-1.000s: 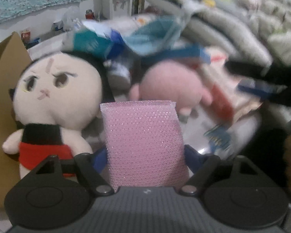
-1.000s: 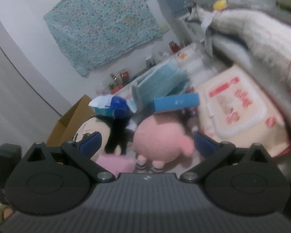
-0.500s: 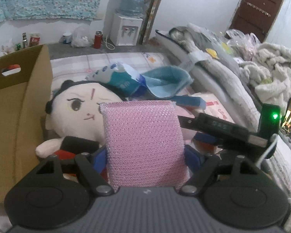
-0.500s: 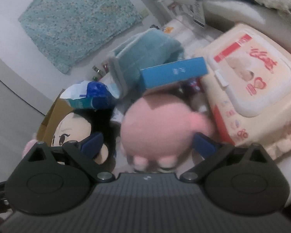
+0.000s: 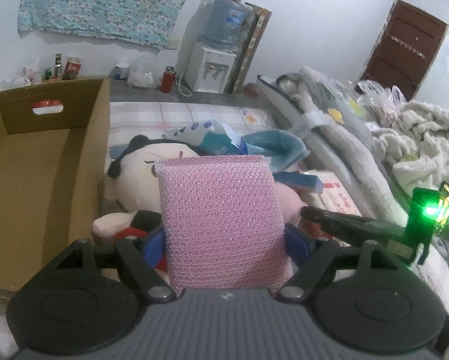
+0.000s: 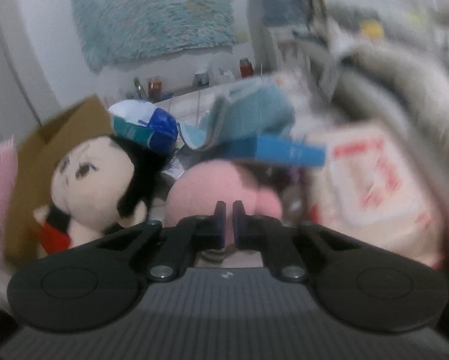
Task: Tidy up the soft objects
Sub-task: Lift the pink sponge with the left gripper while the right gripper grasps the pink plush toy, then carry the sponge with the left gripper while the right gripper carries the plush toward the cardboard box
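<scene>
**Pink sponge held over the pile, second gripper pinched at the pig plush**

The pink mesh sponge (image 5: 221,222) looks light and springy, with a rough netted skin that should not slip. It bends little across its width, so a hold on its two long edges suits it, and that is how the left gripper (image 5: 223,240) has it: the blue pads (image 5: 152,244) stand wide apart and press on both sides of the sponge, which stands upright between them. It hangs above the heap of soft things on the bed, with the open cardboard box (image 5: 44,180) just to its left, a likely place for it to go.

The pink plush (image 6: 221,192) is a round, squashy toy, light and forgiving; it would deform under any pinch, so a bite into its body, or around a foot, should hold it. It lies between the black-haired doll (image 6: 95,180) and the pack of wet wipes (image 6: 380,186), under a blue carton (image 6: 290,150).

The right gripper (image 6: 228,222) sits low at the near side of that plush with its fingers drawn nearly together, only a narrow slit between them. The view is blurred, and whether a fold of the plush is caught in that slit cannot be told.
</scene>
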Demonstrator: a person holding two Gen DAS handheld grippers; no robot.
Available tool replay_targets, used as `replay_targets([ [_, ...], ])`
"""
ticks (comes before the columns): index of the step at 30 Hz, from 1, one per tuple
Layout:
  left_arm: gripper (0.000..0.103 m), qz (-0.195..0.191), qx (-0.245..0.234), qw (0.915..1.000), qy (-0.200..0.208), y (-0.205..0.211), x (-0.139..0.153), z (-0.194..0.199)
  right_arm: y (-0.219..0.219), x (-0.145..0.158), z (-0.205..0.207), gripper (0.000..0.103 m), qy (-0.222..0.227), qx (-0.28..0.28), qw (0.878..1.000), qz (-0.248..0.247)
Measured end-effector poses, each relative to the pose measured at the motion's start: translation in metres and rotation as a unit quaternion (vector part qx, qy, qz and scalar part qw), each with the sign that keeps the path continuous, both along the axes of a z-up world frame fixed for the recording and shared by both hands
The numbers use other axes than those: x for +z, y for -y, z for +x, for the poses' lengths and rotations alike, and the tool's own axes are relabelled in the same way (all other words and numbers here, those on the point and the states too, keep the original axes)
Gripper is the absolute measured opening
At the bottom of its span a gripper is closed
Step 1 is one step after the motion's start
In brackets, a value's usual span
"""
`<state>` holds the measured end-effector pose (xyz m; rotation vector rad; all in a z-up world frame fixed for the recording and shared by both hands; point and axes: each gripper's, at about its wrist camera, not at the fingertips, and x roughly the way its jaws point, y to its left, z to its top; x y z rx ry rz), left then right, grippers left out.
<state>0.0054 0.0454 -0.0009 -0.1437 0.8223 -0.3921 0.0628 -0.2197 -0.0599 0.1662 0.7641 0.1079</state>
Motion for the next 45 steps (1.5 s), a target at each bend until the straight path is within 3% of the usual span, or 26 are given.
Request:
replay_targets([
  [2, 0.081, -0.007, 0.004, 1.0, 0.004, -0.006, 0.001, -0.003, -0.003, 0.009, -0.002, 0.004, 0.003, 0.02, 0.999, -0.038],
  [4, 0.081, -0.011, 0.007, 0.9999, 0.007, -0.01, 0.002, -0.006, -0.003, 0.014, -0.003, 0.007, -0.009, 0.033, 0.999, -0.036],
  [6, 0.081, -0.014, 0.009, 0.9998, 0.008, -0.013, 0.003, -0.009, 0.004, 0.015, -0.003, 0.029, -0.017, 0.015, 1.0, 0.003],
  [8, 0.082, -0.015, 0.01, 0.9998, 0.009, -0.015, 0.003, -0.011, 0.012, 0.01, -0.002, 0.08, -0.027, -0.027, 0.998, 0.053],
  [9, 0.082, -0.014, 0.011, 0.9998, 0.008, -0.016, 0.003, -0.012, 0.015, 0.005, -0.001, 0.086, -0.032, -0.048, 0.995, 0.081],
  [11, 0.082, -0.013, 0.012, 0.9998, 0.009, -0.019, 0.003, -0.013, 0.015, -0.007, 0.004, 0.086, -0.045, -0.074, 0.988, 0.125],
  [14, 0.082, -0.014, 0.015, 0.9997, 0.01, -0.025, 0.003, -0.015, 0.006, -0.027, 0.019, 0.086, -0.068, -0.099, 0.981, 0.152],
  [17, 0.082, -0.014, 0.021, 0.9996, 0.014, -0.031, 0.006, -0.017, 0.008, -0.047, 0.031, 0.09, -0.095, -0.139, 0.963, 0.211],
  [20, 0.082, -0.015, 0.026, 0.9994, 0.018, -0.037, 0.008, -0.02, 0.024, -0.068, 0.032, 0.09, -0.087, -0.185, 0.928, 0.311],
  [22, 0.082, -0.015, 0.029, 0.9993, 0.019, -0.039, 0.01, -0.022, 0.035, -0.085, 0.029, 0.089, -0.083, -0.213, 0.893, 0.387],
  [23, 0.082, -0.015, 0.029, 0.9993, 0.02, -0.039, 0.01, -0.023, 0.037, -0.088, 0.027, 0.086, -0.076, -0.221, 0.887, 0.399],
  [26, 0.082, -0.015, 0.029, 0.9992, 0.023, -0.042, 0.012, -0.026, 0.03, -0.085, 0.029, 0.079, -0.074, -0.213, 0.898, 0.379],
  [30, 0.082, -0.02, 0.03, 0.999, 0.026, -0.045, 0.014, -0.03, 0.016, -0.071, 0.03, 0.071, -0.067, -0.18, 0.928, 0.319],
  [32, 0.082, -0.02, 0.032, 0.9989, 0.028, -0.045, 0.015, -0.032, 0.006, -0.059, 0.029, 0.07, -0.062, -0.157, 0.95, 0.262],
  [35, 0.082, -0.022, 0.033, 0.9987, 0.031, -0.048, 0.017, -0.035, -0.014, -0.029, 0.027, 0.07, -0.042, -0.093, 0.988, 0.115],
  [36, 0.082, -0.024, 0.034, 0.9986, 0.032, -0.049, 0.018, -0.036, -0.025, -0.02, 0.025, 0.07, -0.031, -0.061, 0.997, 0.039],
  [37, 0.082, -0.025, 0.035, 0.9985, 0.033, -0.051, 0.018, -0.037, -0.042, -0.012, 0.024, 0.07, -0.021, -0.023, 0.998, -0.055],
  [38, 0.082, -0.026, 0.035, 0.9985, 0.033, -0.052, 0.018, -0.038, -0.058, -0.01, 0.022, 0.07, -0.012, 0.012, 0.99, -0.142],
  [39, 0.082, -0.027, 0.036, 0.9984, 0.033, -0.053, 0.018, -0.038, -0.077, -0.011, 0.02, 0.071, -0.002, 0.057, 0.968, -0.245],
  [41, 0.082, -0.03, 0.038, 0.9983, 0.032, -0.054, 0.017, -0.037, -0.106, -0.026, 0.015, 0.074, -0.002, 0.128, 0.915, -0.382],
  [43, 0.082, -0.034, 0.04, 0.9981, 0.032, -0.054, 0.017, -0.038, -0.129, -0.049, 0.002, 0.077, -0.004, 0.204, 0.852, -0.482],
  [45, 0.082, -0.038, 0.042, 0.9979, 0.032, -0.055, 0.017, -0.04, -0.148, -0.063, -0.015, 0.08, 0.021, 0.264, 0.797, -0.543],
])
